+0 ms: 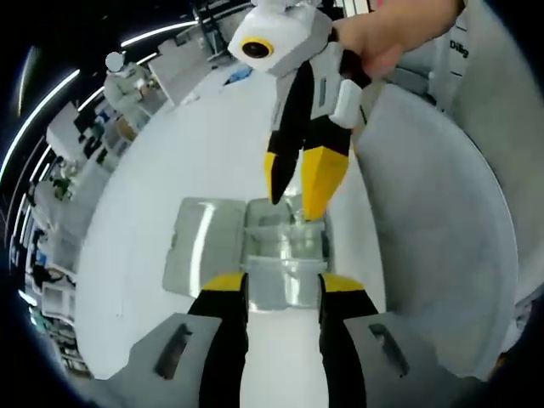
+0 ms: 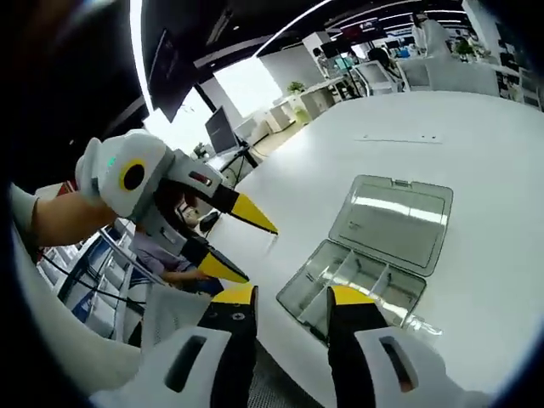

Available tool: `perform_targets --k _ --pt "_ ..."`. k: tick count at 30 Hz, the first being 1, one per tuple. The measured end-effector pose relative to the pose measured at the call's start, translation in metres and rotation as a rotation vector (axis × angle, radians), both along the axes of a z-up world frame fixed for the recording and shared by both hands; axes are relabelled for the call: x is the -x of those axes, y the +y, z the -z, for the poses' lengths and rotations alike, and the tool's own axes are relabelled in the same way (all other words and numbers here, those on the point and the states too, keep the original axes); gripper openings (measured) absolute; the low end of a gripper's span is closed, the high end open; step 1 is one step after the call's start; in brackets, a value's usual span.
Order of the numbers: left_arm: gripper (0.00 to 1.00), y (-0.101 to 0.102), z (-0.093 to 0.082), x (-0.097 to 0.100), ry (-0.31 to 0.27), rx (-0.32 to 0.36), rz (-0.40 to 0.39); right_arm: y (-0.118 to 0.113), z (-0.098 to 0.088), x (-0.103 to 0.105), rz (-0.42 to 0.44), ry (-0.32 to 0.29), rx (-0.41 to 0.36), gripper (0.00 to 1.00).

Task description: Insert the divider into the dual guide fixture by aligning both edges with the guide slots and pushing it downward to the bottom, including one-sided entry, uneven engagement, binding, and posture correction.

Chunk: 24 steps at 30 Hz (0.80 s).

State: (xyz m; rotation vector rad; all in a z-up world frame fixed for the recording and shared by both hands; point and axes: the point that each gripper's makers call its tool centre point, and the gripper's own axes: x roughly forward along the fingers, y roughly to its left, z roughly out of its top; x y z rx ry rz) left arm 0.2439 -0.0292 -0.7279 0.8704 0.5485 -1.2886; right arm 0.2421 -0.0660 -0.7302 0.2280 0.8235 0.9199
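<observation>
Fixture [image 1: 280, 255] between spread left fingers [image 1: 223, 285], right fingers [image 2: 238, 296] spread beside it

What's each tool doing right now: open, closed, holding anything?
Left tool: open, holding nothing.
Right tool: open, nothing visible between its jaws.

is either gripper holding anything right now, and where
Neither. The left gripper and right gripper are both open with nothing between their fingers, near the clear plastic box.
</observation>
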Motion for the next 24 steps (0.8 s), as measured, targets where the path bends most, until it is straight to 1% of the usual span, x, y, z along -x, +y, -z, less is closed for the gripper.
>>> perform_targets --k 5,7,10,13,16,17,19,24 --pt "0.29 -0.005 -0.003 0.0 -0.017 0.0 -0.01 0.002 -0.001 0.0 0.012 0.02 -0.013 0.24" --pt "0.29 -0.009 -0.004 0.001 -0.019 0.004 -0.006 0.005 -0.002 0.001 0.02 0.044 -0.031 0.22" --pt "0.29 -0.013 -0.005 0.002 -0.027 0.002 -0.004 0.008 -0.005 -0.001 0.031 0.051 -0.047 0.21" --pt "0.29 -0.018 -0.007 0.002 -0.033 0.009 -0.003 0.013 -0.008 -0.001 0.045 0.074 -0.073 0.2" --pt "0.29 -0.022 -0.009 0.002 -0.038 0.011 0.003 0.015 -0.009 -0.002 0.05 0.084 -0.081 0.2" --pt "0.29 -0.024 -0.01 0.002 -0.042 0.009 0.004 0.017 -0.011 -0.002 0.053 0.088 -0.097 0.19" --pt "0.29 -0.025 -0.011 0.001 -0.044 0.011 0.004 0.014 -0.009 -0.003 0.059 0.09 -0.084 0.18" --pt "0.29 -0.028 -0.014 0.0 -0.049 0.017 0.001 0.011 -0.007 -0.006 0.088 0.114 -0.089 0.17"
